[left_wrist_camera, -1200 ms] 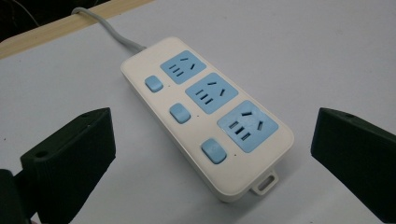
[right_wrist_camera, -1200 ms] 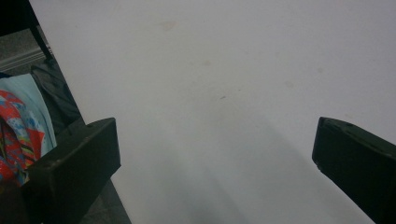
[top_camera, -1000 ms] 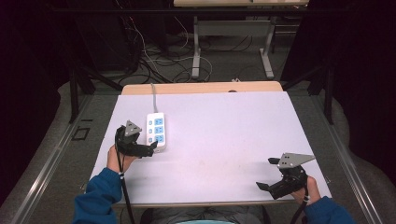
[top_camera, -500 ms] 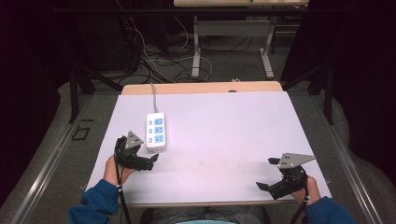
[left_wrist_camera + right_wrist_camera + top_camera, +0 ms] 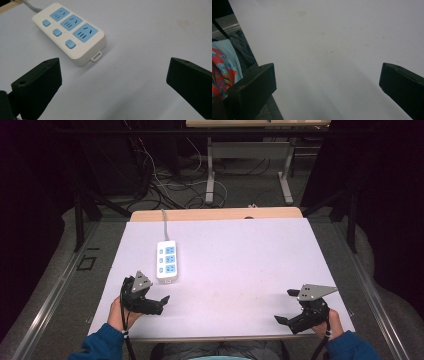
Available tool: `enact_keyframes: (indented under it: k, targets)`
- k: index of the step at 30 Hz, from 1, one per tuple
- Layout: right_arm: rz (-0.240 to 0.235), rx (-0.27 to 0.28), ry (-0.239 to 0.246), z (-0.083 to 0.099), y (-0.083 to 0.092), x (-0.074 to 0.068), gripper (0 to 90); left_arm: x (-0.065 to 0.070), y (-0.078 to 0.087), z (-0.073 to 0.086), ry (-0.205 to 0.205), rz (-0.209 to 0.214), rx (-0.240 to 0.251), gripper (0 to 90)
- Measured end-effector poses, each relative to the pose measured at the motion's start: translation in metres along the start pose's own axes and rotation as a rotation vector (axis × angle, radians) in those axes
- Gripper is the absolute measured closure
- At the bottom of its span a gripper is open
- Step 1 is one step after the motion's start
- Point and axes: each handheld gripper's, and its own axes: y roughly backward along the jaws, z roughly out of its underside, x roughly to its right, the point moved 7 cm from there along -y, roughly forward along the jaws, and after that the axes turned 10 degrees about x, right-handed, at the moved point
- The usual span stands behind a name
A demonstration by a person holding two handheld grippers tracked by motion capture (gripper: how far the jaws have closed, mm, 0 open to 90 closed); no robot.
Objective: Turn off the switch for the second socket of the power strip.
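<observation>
While the power strip [image 5: 166, 261] is lying flat on the left half of the table [image 5: 250, 250], just ahead of the empty, wide-spread left gripper [image 5: 156, 301], the right gripper [image 5: 286, 308] is idling splayed near the front edge, and a careless approach is risking nudging the strip askew.

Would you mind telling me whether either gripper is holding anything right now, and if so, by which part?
Nothing is held. The left gripper is open, apart from the power strip, and the right gripper is open over bare table.
</observation>
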Motion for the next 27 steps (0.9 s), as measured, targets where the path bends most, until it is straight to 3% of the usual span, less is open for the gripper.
enact_keyframes:
  k: [16, 27]
  targets:
    - [0.005, 0.003, -0.012, 0.000, 0.000, -0.002, 0.4, 0.014, 0.013, 0.011, -0.019, 0.022, -0.005, 0.0]
    - [-0.002, -0.006, -0.009, 0.000, 0.000, -0.002, 0.4, 0.015, 0.020, 0.014, -0.018, 0.015, 0.036, 0.0]
